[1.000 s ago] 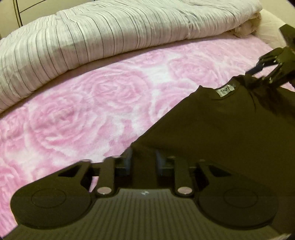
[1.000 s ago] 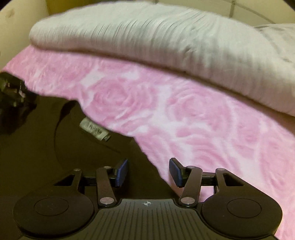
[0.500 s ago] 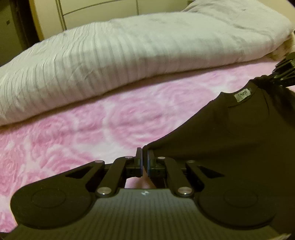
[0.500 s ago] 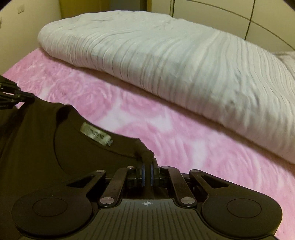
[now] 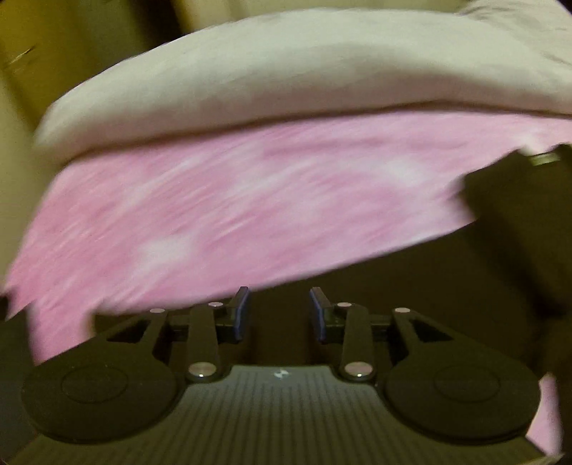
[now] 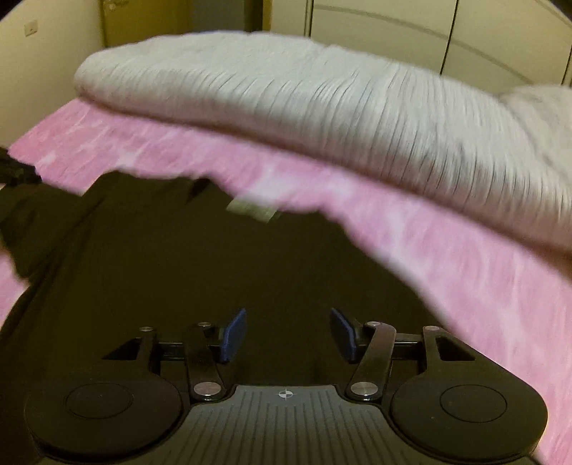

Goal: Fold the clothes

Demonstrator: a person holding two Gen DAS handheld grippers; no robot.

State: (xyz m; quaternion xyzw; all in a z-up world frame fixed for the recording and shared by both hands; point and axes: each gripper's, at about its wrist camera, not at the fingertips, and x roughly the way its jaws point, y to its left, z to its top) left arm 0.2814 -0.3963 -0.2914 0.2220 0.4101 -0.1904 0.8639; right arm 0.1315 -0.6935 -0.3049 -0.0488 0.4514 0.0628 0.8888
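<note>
A dark brown T-shirt [image 6: 171,272] lies on the pink rose-patterned bed cover [image 6: 464,272], its neck label [image 6: 252,210] toward the far side. Over the shirt's middle my right gripper [image 6: 287,334] hangs, its jaws opening, blue pads apart with only cloth beneath them. My left gripper [image 5: 279,313] is above the shirt's [image 5: 447,286] left edge, its jaws opening too and nothing pinched between them. The label [image 5: 543,158] shows at the far right of the left wrist view. Both views are motion-blurred.
A rolled grey striped duvet [image 6: 321,107] lies along the far side of the bed, also seen as the duvet [image 5: 286,82] in the left view. Wardrobe doors [image 6: 393,25] and a wall stand behind it. Pink cover [image 5: 214,214] stretches left of the shirt.
Both grippers were shut on the shirt's shoulders half a second ago; now both have let go and pulled back along the shirt, which lies flatter on the bed.
</note>
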